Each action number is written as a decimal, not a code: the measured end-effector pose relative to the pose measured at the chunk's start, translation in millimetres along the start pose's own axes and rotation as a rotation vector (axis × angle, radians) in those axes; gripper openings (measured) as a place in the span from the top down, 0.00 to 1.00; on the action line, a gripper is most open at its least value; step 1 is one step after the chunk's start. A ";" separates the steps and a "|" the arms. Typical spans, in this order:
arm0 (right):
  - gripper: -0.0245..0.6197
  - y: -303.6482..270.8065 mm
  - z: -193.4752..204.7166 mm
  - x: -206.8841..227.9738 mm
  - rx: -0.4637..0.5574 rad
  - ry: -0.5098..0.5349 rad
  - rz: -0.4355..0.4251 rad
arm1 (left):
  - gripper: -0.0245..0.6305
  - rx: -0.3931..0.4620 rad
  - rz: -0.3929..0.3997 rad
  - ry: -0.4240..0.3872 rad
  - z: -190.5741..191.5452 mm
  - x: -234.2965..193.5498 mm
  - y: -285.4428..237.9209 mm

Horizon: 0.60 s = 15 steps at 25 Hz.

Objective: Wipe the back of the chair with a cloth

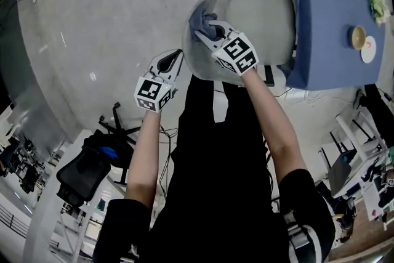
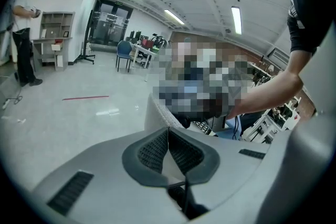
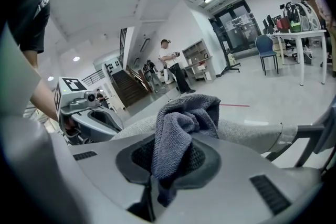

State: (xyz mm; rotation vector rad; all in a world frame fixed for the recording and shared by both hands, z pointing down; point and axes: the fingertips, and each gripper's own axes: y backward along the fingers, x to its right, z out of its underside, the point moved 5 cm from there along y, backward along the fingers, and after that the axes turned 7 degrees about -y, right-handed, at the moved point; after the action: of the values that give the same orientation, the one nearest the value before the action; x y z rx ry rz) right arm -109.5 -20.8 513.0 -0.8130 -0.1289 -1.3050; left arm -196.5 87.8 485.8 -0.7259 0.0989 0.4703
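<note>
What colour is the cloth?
The cloth is bluish grey, clearest in the right gripper view.

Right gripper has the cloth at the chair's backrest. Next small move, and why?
Probably slide the right gripper sideways along the backrest, pressing the cloth onto it. The cloth is pinched in its jaws and bunched at the top edge, apparently touching it; the left gripper is shut, empty and off to the side.

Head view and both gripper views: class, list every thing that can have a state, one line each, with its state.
chair: upright, seat toward the blue-covered table
cloth: bunched, at the chair back's top rim
left hand-held gripper: shut, empty
right hand-held gripper: shut on the cloth
</note>
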 end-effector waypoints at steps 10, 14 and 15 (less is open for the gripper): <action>0.85 2.9 29.8 -21.0 -0.050 -0.004 -0.072 | 0.93 -0.005 0.000 0.004 1.5 -0.5 -1.5; 0.85 5.5 34.3 -24.9 -0.062 0.004 -0.087 | 0.93 -0.007 0.002 0.002 1.4 1.0 -1.9; 0.85 6.5 35.0 -26.1 -0.065 0.005 -0.090 | 0.93 -0.007 0.001 0.002 1.1 1.4 -1.7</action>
State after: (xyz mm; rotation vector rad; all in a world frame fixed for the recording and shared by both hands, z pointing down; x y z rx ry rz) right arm -99.3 21.2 521.9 -0.8673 -0.1216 -1.4019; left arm -194.6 87.9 487.3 -0.7334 0.0994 0.4714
